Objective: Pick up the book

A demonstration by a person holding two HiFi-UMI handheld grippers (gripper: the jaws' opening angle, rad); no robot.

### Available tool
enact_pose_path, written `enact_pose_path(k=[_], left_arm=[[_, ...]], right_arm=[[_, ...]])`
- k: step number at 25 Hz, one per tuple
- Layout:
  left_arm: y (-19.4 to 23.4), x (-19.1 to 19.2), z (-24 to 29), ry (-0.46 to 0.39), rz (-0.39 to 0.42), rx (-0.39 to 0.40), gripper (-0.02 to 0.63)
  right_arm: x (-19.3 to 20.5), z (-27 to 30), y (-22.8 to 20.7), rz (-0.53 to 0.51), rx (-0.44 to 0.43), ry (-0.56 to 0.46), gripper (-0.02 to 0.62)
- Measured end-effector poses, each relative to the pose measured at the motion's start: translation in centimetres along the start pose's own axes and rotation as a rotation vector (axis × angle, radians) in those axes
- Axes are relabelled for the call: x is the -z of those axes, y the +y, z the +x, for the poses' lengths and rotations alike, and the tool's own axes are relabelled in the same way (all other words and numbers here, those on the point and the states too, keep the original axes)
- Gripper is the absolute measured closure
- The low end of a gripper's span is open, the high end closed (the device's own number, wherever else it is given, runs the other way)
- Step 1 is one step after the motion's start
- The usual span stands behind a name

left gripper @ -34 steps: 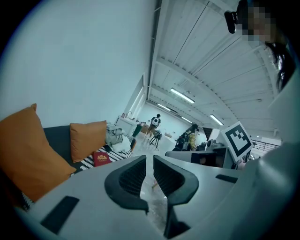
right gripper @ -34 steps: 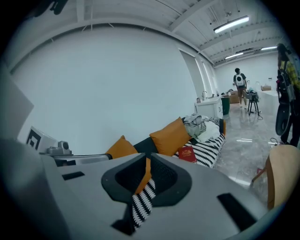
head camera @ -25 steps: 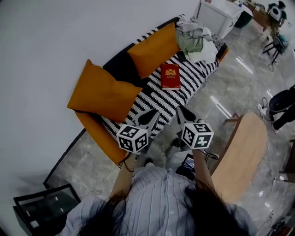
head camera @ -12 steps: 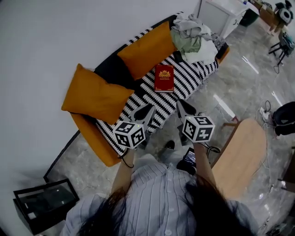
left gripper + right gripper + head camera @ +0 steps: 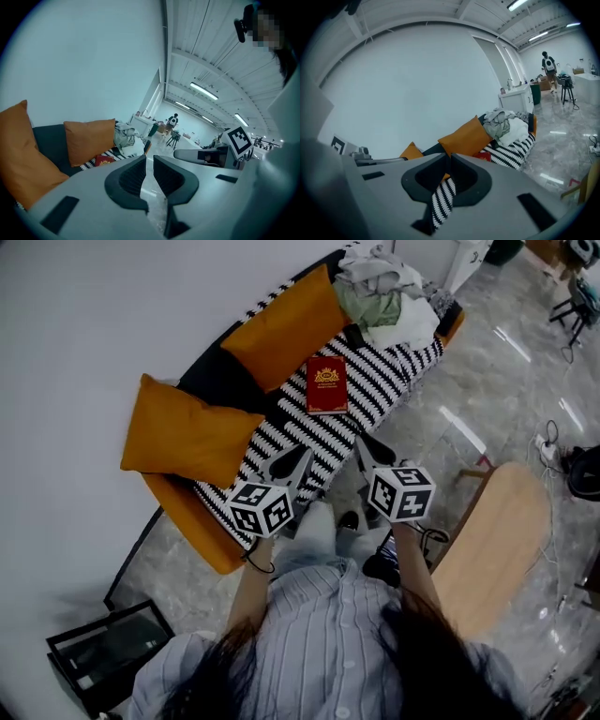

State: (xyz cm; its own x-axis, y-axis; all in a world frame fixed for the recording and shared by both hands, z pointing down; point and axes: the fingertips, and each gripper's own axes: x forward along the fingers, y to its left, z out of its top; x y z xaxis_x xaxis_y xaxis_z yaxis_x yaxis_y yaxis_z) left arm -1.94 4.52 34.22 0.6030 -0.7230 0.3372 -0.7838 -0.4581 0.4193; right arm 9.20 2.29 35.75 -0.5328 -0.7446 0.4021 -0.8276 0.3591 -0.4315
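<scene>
The red book [image 5: 326, 386] with a gold emblem lies flat on the black-and-white striped sofa seat [image 5: 375, 395]; it also shows low in the left gripper view [image 5: 104, 160] and in the right gripper view [image 5: 483, 155]. My left gripper [image 5: 302, 454] hangs over the seat's front edge, short of the book, its jaws shut with nothing between them [image 5: 149, 160]. My right gripper [image 5: 360, 441] is beside it at the same edge, also shut and empty [image 5: 450, 161]. Both point toward the sofa, apart from the book.
Two orange cushions [image 5: 180, 432] [image 5: 281, 329] lean on the dark sofa back. A heap of clothes [image 5: 384, 292] fills the sofa's far end. A wooden table [image 5: 497, 540] stands at the right, a black glass stand [image 5: 103, 648] at lower left. A person [image 5: 547, 65] stands far off.
Both grippers have come closer to the sofa's front edge and to the book, still shut. The book has not moved on the seat.
</scene>
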Motion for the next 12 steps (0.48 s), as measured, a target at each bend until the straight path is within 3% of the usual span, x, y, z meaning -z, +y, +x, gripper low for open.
enact_pose_path(k=[5,12], left_arm=[[2.8,1.0,3.3,0.042,-0.044,0.004,0.565],[7.6,-0.5,9.7,0.067,-0.056,0.029,0.565]], right_arm=[[1.6,1.7,-2.9,0.015,0.053,0.054,0.555],[-0.5,6.7,-7.5,0.049,0.118,0.036,0.555]])
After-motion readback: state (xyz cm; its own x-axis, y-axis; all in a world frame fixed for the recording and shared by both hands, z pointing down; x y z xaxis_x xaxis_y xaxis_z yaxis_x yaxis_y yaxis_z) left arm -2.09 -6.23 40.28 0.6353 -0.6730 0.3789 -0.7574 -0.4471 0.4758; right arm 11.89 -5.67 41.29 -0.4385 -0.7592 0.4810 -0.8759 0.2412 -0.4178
